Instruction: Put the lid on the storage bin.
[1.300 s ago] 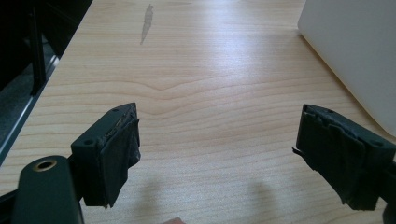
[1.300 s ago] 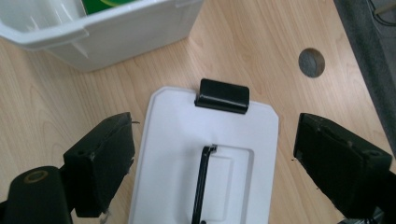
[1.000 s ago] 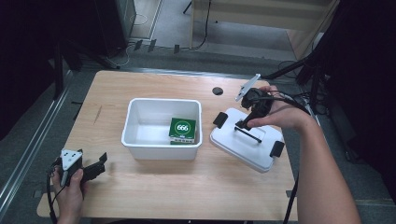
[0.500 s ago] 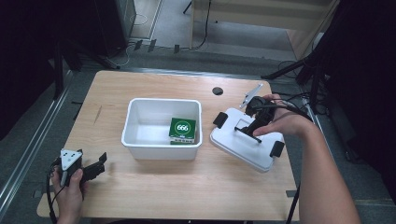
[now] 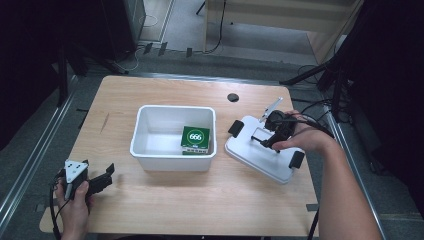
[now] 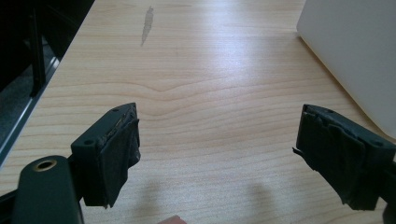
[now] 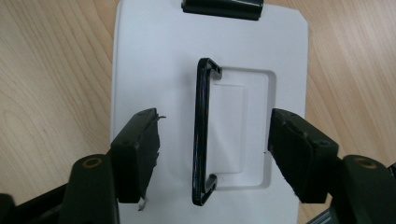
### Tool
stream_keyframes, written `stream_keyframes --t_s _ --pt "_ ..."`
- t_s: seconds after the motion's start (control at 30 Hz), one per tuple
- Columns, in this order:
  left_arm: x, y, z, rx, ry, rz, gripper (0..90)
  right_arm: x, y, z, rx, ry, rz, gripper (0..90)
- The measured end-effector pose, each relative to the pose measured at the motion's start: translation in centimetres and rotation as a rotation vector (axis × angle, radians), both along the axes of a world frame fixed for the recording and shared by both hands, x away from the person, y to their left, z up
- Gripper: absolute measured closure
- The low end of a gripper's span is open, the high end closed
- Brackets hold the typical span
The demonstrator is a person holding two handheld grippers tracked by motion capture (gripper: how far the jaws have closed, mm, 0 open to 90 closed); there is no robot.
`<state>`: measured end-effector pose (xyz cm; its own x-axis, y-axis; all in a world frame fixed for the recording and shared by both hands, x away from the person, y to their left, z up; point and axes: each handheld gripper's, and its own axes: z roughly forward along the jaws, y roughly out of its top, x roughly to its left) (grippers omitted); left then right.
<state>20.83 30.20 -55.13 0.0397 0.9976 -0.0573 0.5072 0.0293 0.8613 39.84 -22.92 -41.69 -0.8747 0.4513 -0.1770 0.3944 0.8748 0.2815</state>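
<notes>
A white lid point(image 5: 255, 159) lies flat on the table, right of the white bin point(image 5: 150, 150). Its black handle point(image 7: 201, 135) stands up from a recess in the middle. My right gripper point(image 7: 215, 135) points down over the lid with one jaw on each side of the handle; the jaws have just been closing and neither pad touches it. In the high view my right gripper point(image 5: 267, 136) sits on the lid's middle. A green box point(image 5: 195, 140) marked 666 lies in the bin. My left gripper point(image 5: 102, 180) rests open near the front left corner, and between its jaws point(image 6: 217, 140) is bare wood.
Black clips point(image 5: 235, 128) point(image 5: 296, 159) sit at both ends of the lid. A dark round hole point(image 5: 232, 97) marks the table behind the bin. The bin's wall point(image 6: 355, 56) is to the right ahead of my left gripper. Bare wood stretches along the front.
My right gripper has come down onto the lid and its jaws have narrowed around the black handle. The left gripper, the bin and the green box have not moved.
</notes>
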Motion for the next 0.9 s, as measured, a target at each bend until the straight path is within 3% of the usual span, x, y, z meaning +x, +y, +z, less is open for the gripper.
stream_keyframes --t_s 0.17,0.63,0.9 --pt "0.0 0.0 0.0 0.001 -0.001 0.001 14.3 0.0 -0.1 -1.0 -0.023 0.008 0.007 45.7" --pt "0.0 0.0 0.0 0.000 0.002 0.000 14.3 0.3 0.0 -3.6 -0.105 0.034 0.017 62.6" --pt "0.0 0.0 0.0 0.001 0.002 0.001 14.3 0.6 -0.1 -4.1 -0.118 0.041 0.011 73.8"
